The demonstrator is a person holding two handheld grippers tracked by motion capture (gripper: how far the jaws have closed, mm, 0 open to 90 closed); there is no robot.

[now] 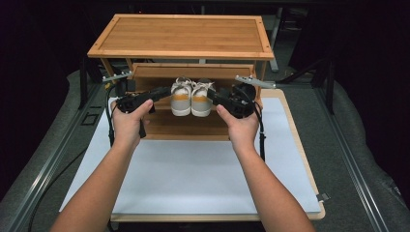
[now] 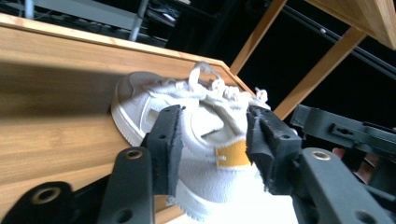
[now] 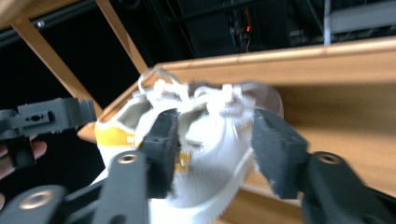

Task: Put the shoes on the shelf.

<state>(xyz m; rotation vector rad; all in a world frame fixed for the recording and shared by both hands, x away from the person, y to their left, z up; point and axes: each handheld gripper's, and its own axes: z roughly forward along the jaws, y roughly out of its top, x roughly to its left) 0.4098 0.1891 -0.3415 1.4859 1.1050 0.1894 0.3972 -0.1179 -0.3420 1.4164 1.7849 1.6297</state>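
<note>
Two white canvas sneakers (image 1: pixel 191 98) (mustard heel tabs, looped laces) sit paired on the bamboo rack's lower shelf (image 1: pixel 186 124). The left gripper (image 1: pixel 163 92) and right gripper (image 1: pixel 211 94) each straddle one shoe, foam-edged black jaws partly open, grip uncertain.

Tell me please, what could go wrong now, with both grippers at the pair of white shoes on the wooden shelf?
1. The left gripper and right gripper each straddle a shoe; whether the pads press is unclear, so a shoe may slip when lifted.
2. The left shoe and right shoe touch side by side; moving one may drag the other.
3. The top board hangs close above; lifting could knock the grippers against it.
</note>
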